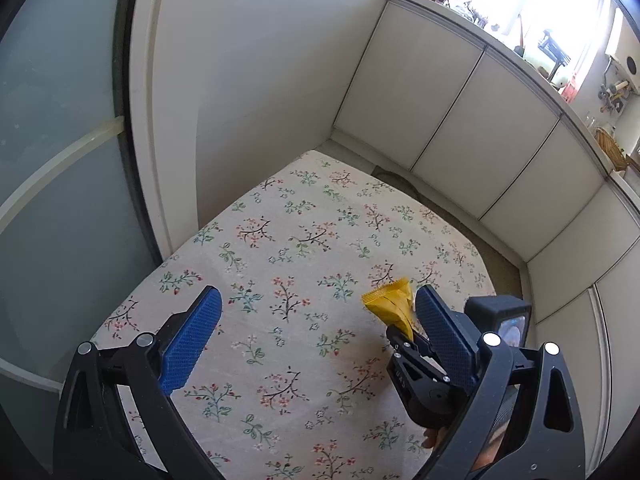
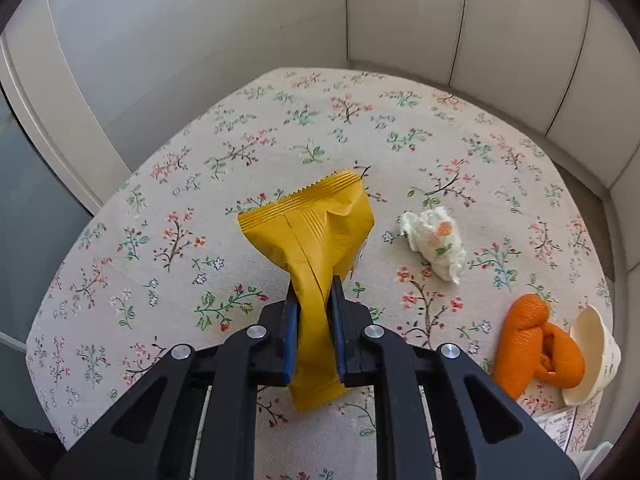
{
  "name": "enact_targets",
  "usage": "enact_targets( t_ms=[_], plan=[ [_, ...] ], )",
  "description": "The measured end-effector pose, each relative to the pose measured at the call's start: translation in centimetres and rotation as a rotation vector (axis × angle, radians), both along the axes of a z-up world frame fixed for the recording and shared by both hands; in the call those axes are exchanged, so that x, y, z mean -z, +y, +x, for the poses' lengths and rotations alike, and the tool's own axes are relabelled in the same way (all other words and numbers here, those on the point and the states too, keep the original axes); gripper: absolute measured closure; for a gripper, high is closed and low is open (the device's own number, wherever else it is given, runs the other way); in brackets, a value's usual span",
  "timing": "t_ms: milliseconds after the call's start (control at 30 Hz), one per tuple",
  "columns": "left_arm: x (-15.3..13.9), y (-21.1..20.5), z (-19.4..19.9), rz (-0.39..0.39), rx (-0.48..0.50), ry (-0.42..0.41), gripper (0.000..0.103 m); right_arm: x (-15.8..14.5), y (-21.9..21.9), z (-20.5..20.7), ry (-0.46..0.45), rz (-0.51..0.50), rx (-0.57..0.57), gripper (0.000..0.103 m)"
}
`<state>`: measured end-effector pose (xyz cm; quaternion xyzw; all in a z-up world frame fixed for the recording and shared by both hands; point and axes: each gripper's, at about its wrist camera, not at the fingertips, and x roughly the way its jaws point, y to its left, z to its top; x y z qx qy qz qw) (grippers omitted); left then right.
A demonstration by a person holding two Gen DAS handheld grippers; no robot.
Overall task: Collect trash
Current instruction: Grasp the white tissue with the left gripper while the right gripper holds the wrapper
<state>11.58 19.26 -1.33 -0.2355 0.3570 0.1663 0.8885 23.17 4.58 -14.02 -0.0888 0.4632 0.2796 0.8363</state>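
Observation:
My right gripper (image 2: 313, 286) is shut on a yellow snack wrapper (image 2: 310, 232) and holds it above the floral tablecloth (image 2: 160, 208). The wrapper also shows in the left wrist view (image 1: 390, 300), pinched in the right gripper (image 1: 412, 340) just inside my left gripper's right finger. My left gripper (image 1: 320, 300) is open and empty over the table. A crumpled white tissue (image 2: 436, 242), an orange peel (image 2: 532, 340) and a cream paper cup (image 2: 596, 356) on its side lie on the table at the right.
The table with the floral cloth (image 1: 280, 240) stands against a white wall (image 1: 260, 80) and white cabinet doors (image 1: 460, 120). A frosted glass door (image 1: 52, 160) is at the left. A printed paper (image 2: 560, 426) lies near the table's right front edge.

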Motion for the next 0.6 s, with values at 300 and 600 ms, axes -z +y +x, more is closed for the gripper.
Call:
enact_targets(
  t_ms=[300,600],
  plan=[
    [1.0,-3.1,5.3,0.026,0.071,0.016,0.009,-8.2,-10.1,-2.1,-0.102,0.138,0.227,0.089],
    [9.8,-7.7,14.2,-0.152,0.177,0.184,0.01,-13.8,-20.7,-5.3,-0.201,0.275,0.421,0.088]
  ],
)
